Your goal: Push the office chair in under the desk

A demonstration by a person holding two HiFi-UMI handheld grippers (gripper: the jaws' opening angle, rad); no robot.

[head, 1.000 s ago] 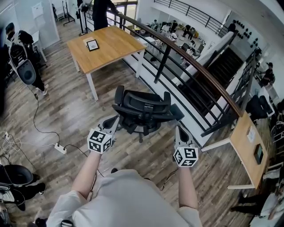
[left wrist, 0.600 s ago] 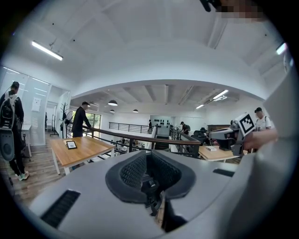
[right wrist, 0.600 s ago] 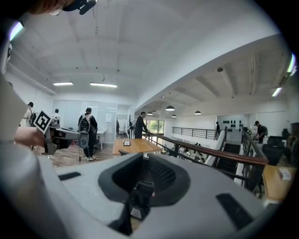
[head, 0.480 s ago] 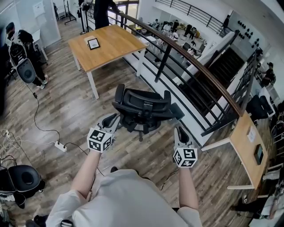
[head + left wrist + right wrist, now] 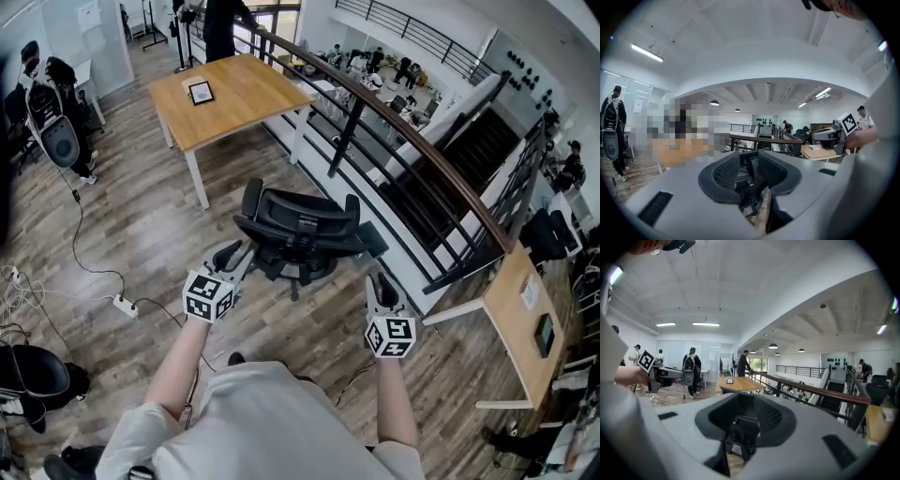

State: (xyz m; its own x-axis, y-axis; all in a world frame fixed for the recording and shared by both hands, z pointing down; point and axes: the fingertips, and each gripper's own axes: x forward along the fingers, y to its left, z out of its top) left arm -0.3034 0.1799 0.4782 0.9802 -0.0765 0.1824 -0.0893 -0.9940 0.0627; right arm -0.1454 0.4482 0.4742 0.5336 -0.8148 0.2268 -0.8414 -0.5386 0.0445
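**Chair stands clear of the bench, both claws spread**

The office chair (image 5: 300, 230) stands on the wood floor, well apart from the near edge of the bench (image 5: 246, 105), none of it under the top. The left claw (image 5: 232, 253) is near the chair's left side and the right claw (image 5: 377, 279) is near its right armrest. Each has its jaws wide apart and grips nothing; the chair shows through the gap. A small tablet (image 5: 200, 92) lies near the bench's far left corner.
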